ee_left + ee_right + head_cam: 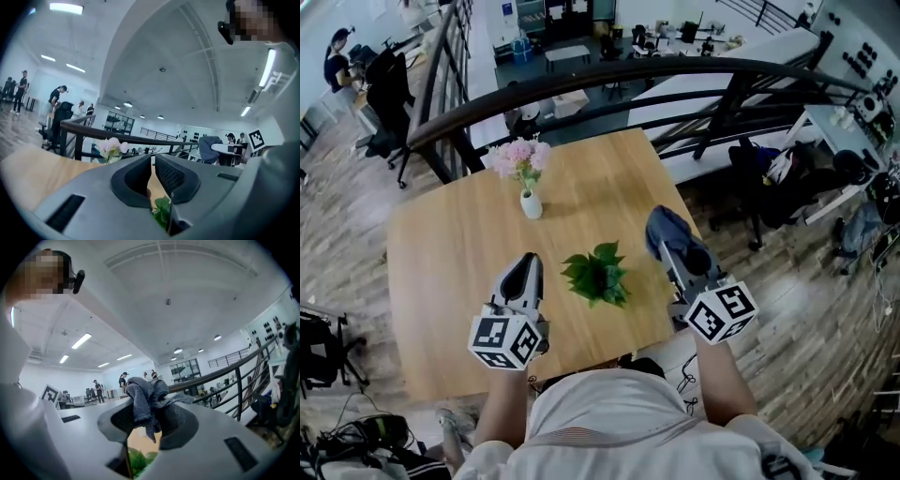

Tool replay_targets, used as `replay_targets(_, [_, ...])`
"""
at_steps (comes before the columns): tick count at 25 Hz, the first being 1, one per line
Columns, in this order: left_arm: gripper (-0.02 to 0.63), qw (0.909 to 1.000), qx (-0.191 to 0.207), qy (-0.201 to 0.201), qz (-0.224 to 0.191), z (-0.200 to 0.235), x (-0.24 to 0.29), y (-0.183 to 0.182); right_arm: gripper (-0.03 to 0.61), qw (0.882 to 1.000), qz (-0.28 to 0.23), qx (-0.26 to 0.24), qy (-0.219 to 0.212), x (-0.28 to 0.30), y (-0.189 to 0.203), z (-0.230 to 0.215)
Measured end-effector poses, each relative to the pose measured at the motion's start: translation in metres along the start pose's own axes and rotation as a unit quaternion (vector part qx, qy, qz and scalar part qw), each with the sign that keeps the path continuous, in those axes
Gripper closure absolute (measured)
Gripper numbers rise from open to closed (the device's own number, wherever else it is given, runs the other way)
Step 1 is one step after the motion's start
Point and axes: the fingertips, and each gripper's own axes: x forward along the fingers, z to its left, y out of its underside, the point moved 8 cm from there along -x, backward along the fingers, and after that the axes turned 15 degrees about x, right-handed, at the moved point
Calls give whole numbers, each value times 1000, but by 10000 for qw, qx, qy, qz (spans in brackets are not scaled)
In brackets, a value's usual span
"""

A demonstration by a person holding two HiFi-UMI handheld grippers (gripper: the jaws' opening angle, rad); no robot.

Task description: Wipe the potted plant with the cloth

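Light wooden square table (431, 281) stands against a dark curved railing (609, 77); the grey left gripper (525, 264) hangs above the table's near part, its jaws drawn almost together at the tips, nothing between them; behind it, near the far edge, a small white vase of pink flowers (525, 178) stands upright; the small green leafy potted plant (598, 274) sits on the table between the two grippers, apart from both; the grey right gripper (680, 251) is raised just right of it, jaws clamped on a bunched blue-grey cloth (664, 228) that drapes over their tips.
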Motion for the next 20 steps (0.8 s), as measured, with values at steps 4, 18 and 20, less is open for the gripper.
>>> replay_targets(4, [584,9985,544,5,-107,-13,-11,-40,419,9976,-374,-581,55,-19,-25,28])
replay_targets(18, [584,9969,704,-14,-342,-8,-14,-55,422,9957,-470,-758,267,-21,-31,37])
replay_targets(20, [584,9969,708,21,-348,-9,-13,-54,422,9957,-435,-769,283,-21,-29,37])
